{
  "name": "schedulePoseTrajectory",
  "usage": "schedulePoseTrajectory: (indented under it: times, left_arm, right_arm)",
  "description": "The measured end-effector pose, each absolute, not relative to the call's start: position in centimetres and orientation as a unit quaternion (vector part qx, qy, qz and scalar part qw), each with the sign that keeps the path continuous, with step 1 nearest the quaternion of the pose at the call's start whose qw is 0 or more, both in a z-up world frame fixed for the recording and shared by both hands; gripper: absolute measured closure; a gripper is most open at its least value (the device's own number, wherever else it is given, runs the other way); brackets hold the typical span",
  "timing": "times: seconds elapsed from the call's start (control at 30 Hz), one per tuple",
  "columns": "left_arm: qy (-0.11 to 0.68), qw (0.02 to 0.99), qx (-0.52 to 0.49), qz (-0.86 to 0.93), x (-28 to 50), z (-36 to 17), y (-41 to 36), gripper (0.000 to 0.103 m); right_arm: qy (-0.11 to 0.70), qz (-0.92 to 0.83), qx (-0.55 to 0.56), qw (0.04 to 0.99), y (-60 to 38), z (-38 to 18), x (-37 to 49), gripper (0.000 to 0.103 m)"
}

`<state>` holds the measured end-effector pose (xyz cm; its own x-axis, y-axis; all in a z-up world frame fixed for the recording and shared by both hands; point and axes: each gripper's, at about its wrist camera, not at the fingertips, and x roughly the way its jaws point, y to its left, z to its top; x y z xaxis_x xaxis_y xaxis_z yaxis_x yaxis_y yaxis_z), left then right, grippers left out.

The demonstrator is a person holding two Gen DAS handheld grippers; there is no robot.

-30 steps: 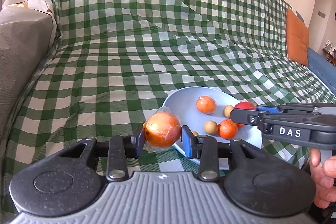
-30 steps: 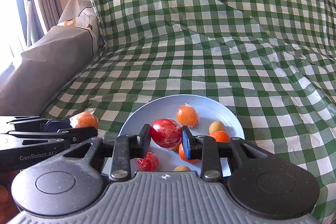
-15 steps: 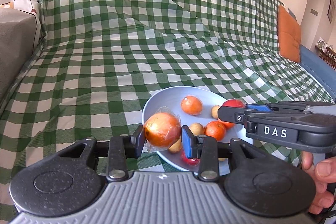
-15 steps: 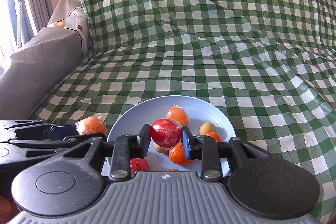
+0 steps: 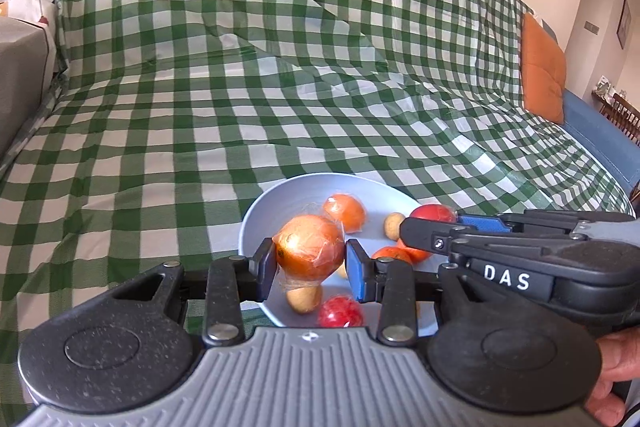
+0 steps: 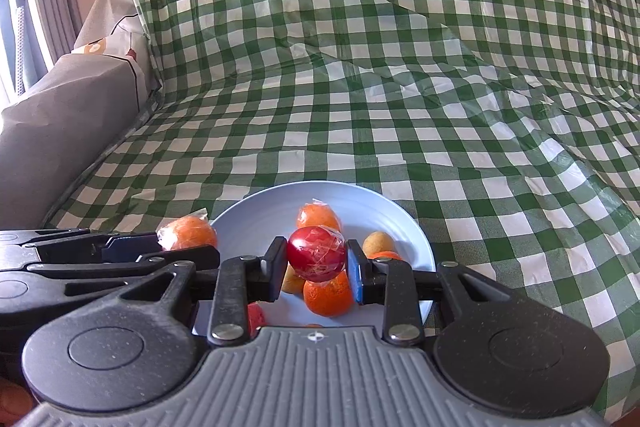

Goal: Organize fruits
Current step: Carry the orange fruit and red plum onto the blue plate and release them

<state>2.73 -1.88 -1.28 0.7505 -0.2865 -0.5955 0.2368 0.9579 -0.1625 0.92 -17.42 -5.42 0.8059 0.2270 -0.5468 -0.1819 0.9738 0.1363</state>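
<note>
A pale blue plate [image 5: 280,199] [image 6: 256,223] lies on the green checked cloth and holds several wrapped oranges, small tan fruits and a red fruit [image 5: 340,311]. My left gripper [image 5: 310,259] is shut on a plastic-wrapped orange [image 5: 308,247] and holds it above the plate's left side; this orange also shows in the right wrist view [image 6: 188,233]. My right gripper [image 6: 316,259] is shut on a wrapped red fruit [image 6: 316,253] above the plate's middle; the same fruit shows in the left wrist view [image 5: 432,213].
The green checked cloth [image 5: 240,87] covers a sofa seat and back. A grey covered armrest [image 6: 52,131] stands at the left. An orange cushion [image 5: 542,67] and a blue seat edge [image 5: 596,135] lie at the far right.
My left gripper has carried the wrapped orange rightward from beside the plate to above its left side. My right gripper with the red fruit has held above the plate.
</note>
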Motion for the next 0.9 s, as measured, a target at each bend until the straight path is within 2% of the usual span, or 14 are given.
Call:
schedulePoseTrajectory:
  times: [0.47,0.53,0.63,0.7,0.77,0.83,0.9]
  left_arm:
    - [0.320,0.935,-0.058,-0.145,3.7,-1.0,-2.6,0.062]
    - [0.325,0.932,-0.072,-0.145,3.9,-1.0,-2.3,0.055]
    - [0.326,0.931,-0.088,-0.135,4.0,-1.0,-1.6,0.044]
    - [0.324,0.932,-0.092,-0.134,3.9,-0.9,-1.3,0.043]
    - [0.322,0.934,-0.086,-0.130,3.7,-0.7,-1.2,0.041]
    - [0.323,0.935,-0.079,-0.126,3.4,-0.7,-1.1,0.035]
    - [0.325,0.935,-0.072,-0.119,2.9,-0.6,-0.8,0.030]
  right_arm:
    - [0.299,0.080,0.050,0.950,-18.0,-5.7,1.2,0.070]
    - [0.309,0.075,0.053,0.947,-18.0,-6.0,1.4,0.069]
    - [0.324,0.061,0.069,0.942,-18.5,-6.3,1.7,0.053]
    - [0.320,0.060,0.076,0.943,-18.8,-6.1,1.5,0.041]
    - [0.315,0.061,0.072,0.944,-18.8,-6.0,1.3,0.036]
    - [0.310,0.061,0.066,0.946,-18.7,-5.9,1.1,0.034]
    - [0.307,0.057,0.063,0.948,-18.7,-5.7,0.9,0.025]
